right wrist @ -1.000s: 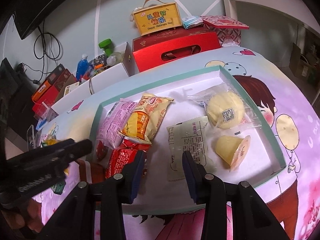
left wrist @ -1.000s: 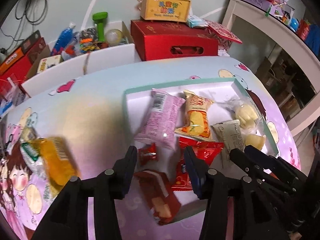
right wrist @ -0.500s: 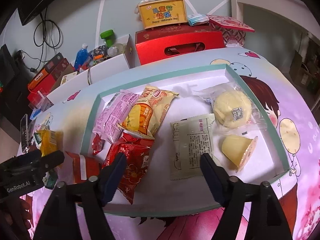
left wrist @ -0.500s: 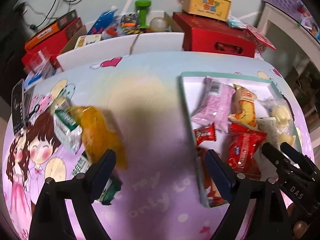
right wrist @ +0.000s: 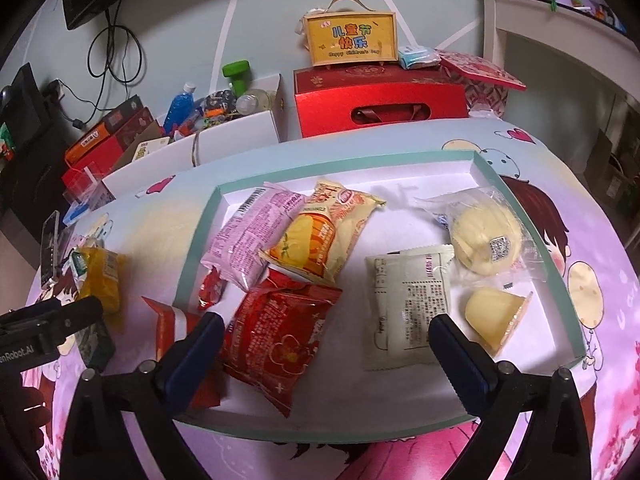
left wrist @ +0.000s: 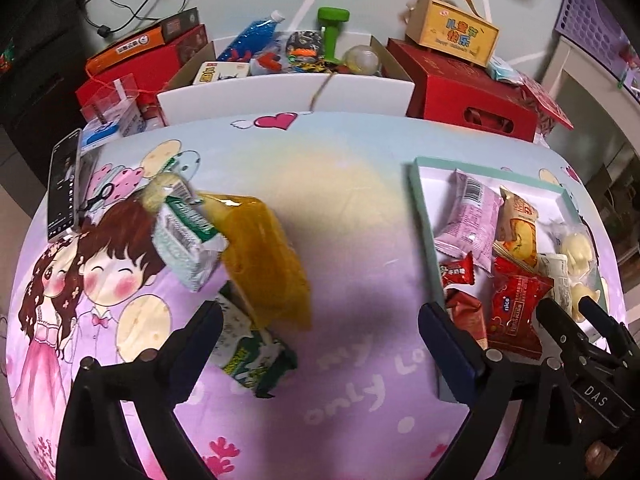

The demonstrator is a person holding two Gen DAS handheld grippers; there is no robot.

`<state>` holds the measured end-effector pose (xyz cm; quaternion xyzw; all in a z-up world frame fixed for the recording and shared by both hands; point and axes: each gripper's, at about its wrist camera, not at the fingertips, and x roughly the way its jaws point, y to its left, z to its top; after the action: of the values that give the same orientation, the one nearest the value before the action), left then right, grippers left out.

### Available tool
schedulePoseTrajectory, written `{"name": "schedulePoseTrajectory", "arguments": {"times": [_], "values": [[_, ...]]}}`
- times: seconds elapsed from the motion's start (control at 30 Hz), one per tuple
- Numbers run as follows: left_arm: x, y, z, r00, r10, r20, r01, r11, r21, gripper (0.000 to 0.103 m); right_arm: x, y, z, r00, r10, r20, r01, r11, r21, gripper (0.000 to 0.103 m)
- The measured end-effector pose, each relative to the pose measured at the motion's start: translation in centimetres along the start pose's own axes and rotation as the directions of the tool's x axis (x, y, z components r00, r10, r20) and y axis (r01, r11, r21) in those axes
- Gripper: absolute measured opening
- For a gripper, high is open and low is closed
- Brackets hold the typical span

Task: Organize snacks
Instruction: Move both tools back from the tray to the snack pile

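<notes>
left wrist view: the left gripper [left wrist: 320, 332] stands with jaws wide apart, having just been opening, and nothing is pressed between them. beneath and between them lie an orange packet [left wrist: 264, 260], a white-and-green packet [left wrist: 186, 242] overlapping its upper left, and a green packet [left wrist: 256, 354] partly tucked under the orange one and partly behind the left jaw; their print is too blurred to read. the counter [left wrist: 352, 200] wears a cartoon cloth. at right, the tray [left wrist: 420, 208] is cut off by the right jaw and by the right gripper [left wrist: 580, 312], which hides its near corner.

right wrist view: the right gripper [right wrist: 324, 336] also has jaws spread wide, just opened, empty, above the tray [right wrist: 208, 208]. inside lie a pink packet [right wrist: 256, 236], a yellow packet [right wrist: 320, 236], a large red packet [right wrist: 280, 332], a white sachet [right wrist: 408, 300], a wrapped bun [right wrist: 484, 236] and a jelly cup [right wrist: 496, 320]. a small red sweet [right wrist: 210, 290] is half hidden under the pink packet. a red-and-white packet [right wrist: 172, 320] straddles the tray's left rim, its lower end behind the left jaw. the left gripper [right wrist: 48, 320] shows only in part at the left edge.
</notes>
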<state>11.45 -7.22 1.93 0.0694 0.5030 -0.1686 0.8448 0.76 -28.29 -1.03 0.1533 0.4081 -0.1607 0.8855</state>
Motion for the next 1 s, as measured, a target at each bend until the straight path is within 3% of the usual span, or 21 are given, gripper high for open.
{"name": "schedulePoseTrajectory", "arguments": {"times": [0.1, 0.3, 0.6, 0.83, 1.0], "values": [[-0.7, 1.2, 0.2, 1.000, -0.001, 0.012, 0.001, 1.000, -0.012, 0.098, -0.2, 0.7, 0.1, 1.000, 0.020, 0.009, -0.020, 1.000, -0.008, 0.103], [-2.4, 5.7, 0.2, 0.997, 0.063, 0.050, -0.057, 0.993, -0.104, 0.098, -1.5, 2.9, 0.8, 0.994, 0.097, 0.057, -0.096, 0.995, -0.017, 0.103], [-3.8, 13.0, -1.3, 0.986, 0.160, 0.047, -0.140, 0.947, -0.288, 0.098, -2.5, 9.1, 0.5, 0.966, 0.237, 0.099, -0.224, 0.966, -0.130, 0.103], [-2.7, 15.0, -2.3, 0.991, 0.135, 0.010, -0.123, 0.929, -0.349, 0.098, -1.1, 13.4, -0.8, 0.945, 0.325, 0.045, -0.311, 0.931, -0.192, 0.103], [-0.8, 14.9, -2.6, 0.997, 0.064, -0.033, -0.072, 0.921, -0.382, 0.098, 0.1, 15.7, -1.8, 0.930, 0.369, -0.008, -0.360, 0.903, -0.235, 0.103]]}}
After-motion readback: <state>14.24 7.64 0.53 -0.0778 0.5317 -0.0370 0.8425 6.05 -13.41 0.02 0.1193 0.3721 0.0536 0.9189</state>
